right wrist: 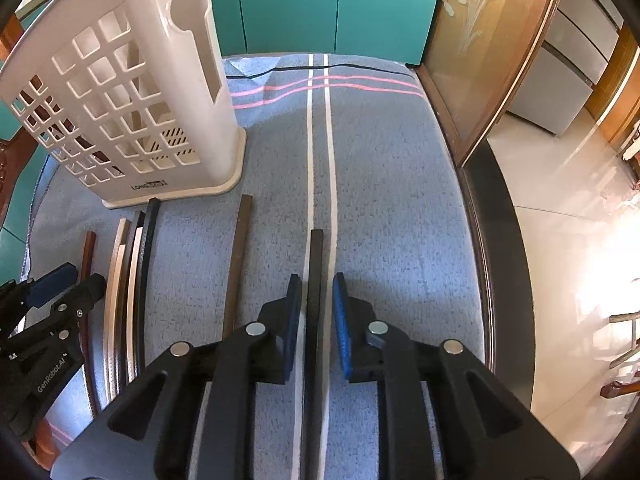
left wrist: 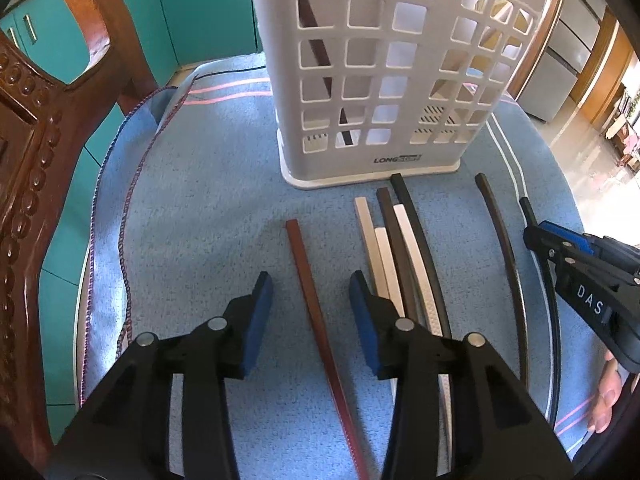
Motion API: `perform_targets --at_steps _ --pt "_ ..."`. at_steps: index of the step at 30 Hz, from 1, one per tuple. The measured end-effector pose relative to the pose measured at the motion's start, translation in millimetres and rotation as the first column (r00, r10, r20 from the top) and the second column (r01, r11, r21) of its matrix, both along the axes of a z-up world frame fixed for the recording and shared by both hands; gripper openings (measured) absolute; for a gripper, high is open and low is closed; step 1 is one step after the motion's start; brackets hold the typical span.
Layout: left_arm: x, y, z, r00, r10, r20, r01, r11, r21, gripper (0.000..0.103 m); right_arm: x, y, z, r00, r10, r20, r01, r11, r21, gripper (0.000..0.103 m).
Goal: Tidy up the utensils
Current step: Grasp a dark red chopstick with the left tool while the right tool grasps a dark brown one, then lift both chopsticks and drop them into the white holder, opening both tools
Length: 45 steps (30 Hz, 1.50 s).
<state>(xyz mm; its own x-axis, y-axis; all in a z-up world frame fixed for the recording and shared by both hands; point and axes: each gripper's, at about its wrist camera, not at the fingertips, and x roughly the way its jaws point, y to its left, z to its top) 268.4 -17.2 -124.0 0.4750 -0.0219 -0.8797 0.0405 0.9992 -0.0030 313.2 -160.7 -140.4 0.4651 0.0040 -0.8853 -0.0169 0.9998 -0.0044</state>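
Note:
My left gripper point(left wrist: 311, 280) is open over the blue cloth, straddling a reddish-brown chopstick point(left wrist: 298, 248) that lies flat; neither pad touches it. My right gripper point(right wrist: 317, 280) stands narrowly open around a black chopstick point(right wrist: 316, 252) lying on the cloth, with a gap showing beside the right pad. A white perforated utensil holder point(left wrist: 380, 80) point(right wrist: 132, 100) stands upright behind, with a dark red stick point(left wrist: 320, 60) leaning inside. Between the grippers lie a bundle of white and dark chopsticks point(left wrist: 394, 240) point(right wrist: 128, 264) and a single brown one point(left wrist: 500, 232) point(right wrist: 236, 264).
A carved wooden chair point(left wrist: 32, 160) rises at the left edge. Teal cabinets point(right wrist: 320, 0) stand behind the table. The table's dark rim point(right wrist: 500, 260) curves along the right, with a glass door point(right wrist: 480, 60) and tiled floor beyond. A person's fingers point(left wrist: 604, 400) show at the right.

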Motion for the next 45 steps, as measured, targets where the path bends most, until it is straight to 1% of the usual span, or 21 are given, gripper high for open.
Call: perform_targets --at_steps 3,6,17,20,22,24,26,28,30,32,34,38,39,41,42,45 --pt "0.8 -0.4 0.1 1.000 0.000 0.001 0.000 1.000 0.003 0.041 5.3 -3.2 -0.8 1.000 -0.003 -0.002 0.003 1.000 0.011 0.019" --pt "-0.2 -0.6 1.2 1.000 0.001 0.001 -0.001 1.000 0.006 0.042 6.8 -4.0 0.2 1.000 0.001 0.001 -0.001 1.000 0.003 0.019" --pt "-0.4 -4.1 -0.4 1.000 -0.004 0.005 0.004 1.000 0.015 0.041 -3.3 6.7 -1.8 1.000 0.010 0.015 -0.010 1.000 -0.023 0.019" --pt "-0.6 -7.2 0.8 1.000 -0.022 0.007 0.022 1.000 0.008 0.030 -5.9 9.7 -2.2 1.000 0.019 0.017 -0.018 1.000 -0.025 0.017" --pt "-1.1 -10.1 2.2 1.000 -0.029 0.009 0.029 1.000 0.010 0.010 -7.1 11.0 -1.9 0.999 0.027 0.017 -0.027 1.000 -0.015 0.009" --pt "-0.6 -10.6 2.8 1.000 -0.028 0.008 0.028 1.000 0.005 0.009 -8.0 11.4 -0.9 1.000 0.023 0.021 -0.023 1.000 -0.005 0.007" --pt "-0.4 -6.6 4.8 1.000 -0.005 0.012 0.006 1.000 -0.025 0.007 -9.0 9.4 1.5 0.999 0.021 0.028 -0.022 0.999 0.038 0.007" --pt "-3.6 -2.4 14.0 0.999 0.016 0.050 -0.015 1.000 -0.023 0.007 -12.2 7.0 9.4 0.998 0.018 0.057 -0.021 0.998 0.057 0.007" --pt "-8.2 0.6 28.5 0.994 0.017 0.106 -0.016 1.000 -0.015 0.007 -20.7 7.0 27.5 0.993 0.022 0.118 -0.029 0.998 0.057 0.007" --pt "-19.6 -0.6 51.4 0.983 0.009 0.183 -0.008 1.000 -0.005 0.007 -31.2 6.4 46.4 0.984 0.032 0.175 -0.046 0.996 0.071 0.007" --pt "-35.5 -2.5 77.0 0.966 -0.006 0.259 0.006 1.000 0.002 0.007 -46.3 5.9 71.2 0.970 0.047 0.238 -0.071 0.993 0.096 0.007" --pt "-72.2 -5.6 126.9 0.912 -0.041 0.408 0.032 0.999 0.027 0.007 -82.7 5.1 123.3 0.927 0.079 0.366 -0.135 0.982 0.130 0.007" --pt "-77.4 -5.5 136.9 0.901 -0.044 0.431 0.037 0.999 0.025 0.007 -92.0 4.0 136.4 0.914 0.084 0.396 -0.149 0.980 0.135 0.007" --pt "-95.4 -0.3 169.0 0.867 -0.044 0.496 0.058 0.998 -0.013 0.007 -107.3 -1.1 157.5 0.893 0.084 0.442 -0.168 0.974 0.154 0.007" --pt "-98.5 1.7 180.6 0.856 -0.040 0.516 0.064 0.998 -0.028 0.007 -112.9 -2.4 165.8 0.884 0.080 0.460 -0.174 0.971 0.164 0.007" --pt "-111.9 11.4 226.7 0.797 -0.012 0.603 0.081 0.993 -0.088 0.007 -128.8 -9.3 198.1 0.847 0.050 0.530 -0.185 0.961 0.206 0.007"
